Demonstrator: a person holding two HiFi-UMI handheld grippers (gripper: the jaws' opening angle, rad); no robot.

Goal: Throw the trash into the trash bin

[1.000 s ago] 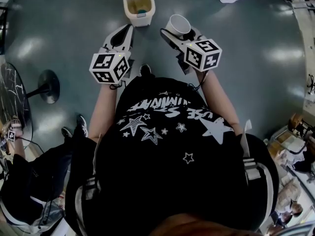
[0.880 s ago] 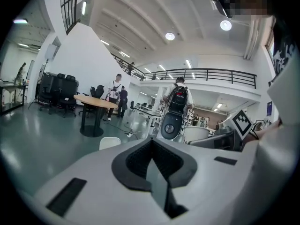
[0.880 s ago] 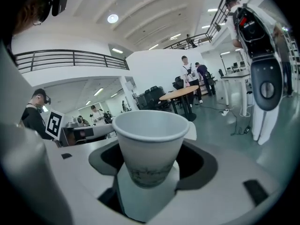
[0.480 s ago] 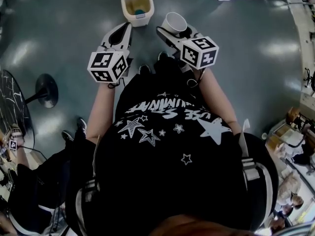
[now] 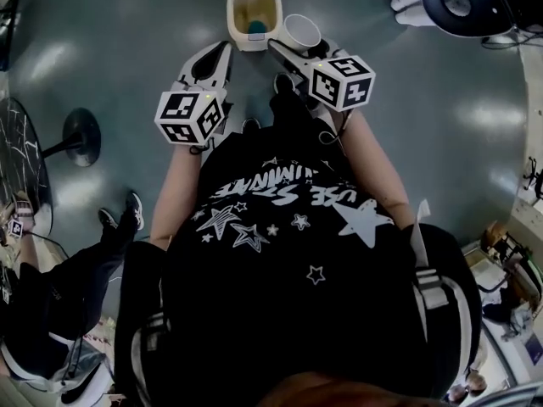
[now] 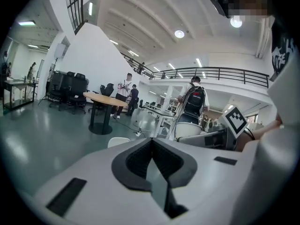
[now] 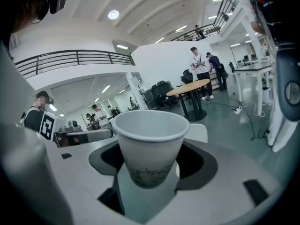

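A cream trash bin (image 5: pixel 253 11) stands on the floor with its lid up; something blue lies inside. My right gripper (image 5: pixel 297 47) is shut on a white paper cup (image 5: pixel 302 30), upright, just right of the bin's rim. In the right gripper view the cup (image 7: pixel 149 144) fills the gap between the jaws, with the bin's lid (image 7: pixel 200 131) behind it. My left gripper (image 5: pixel 224 49) is shut and empty, below and left of the bin. Its jaws meet in the left gripper view (image 6: pixel 151 142), and the bin's lid (image 6: pixel 118 141) shows just beyond.
A black round table base (image 5: pixel 82 138) stands on the floor at the left. Beside it are another person's legs and shoes (image 5: pixel 119 219). A dark and white device (image 5: pixel 458 2) sits at top right. A round wooden table (image 6: pixel 101 100) and several standing people are farther off.
Both grippers have moved toward the bin; the cup now sits right beside its rim. The other person's feet at the left have shifted.
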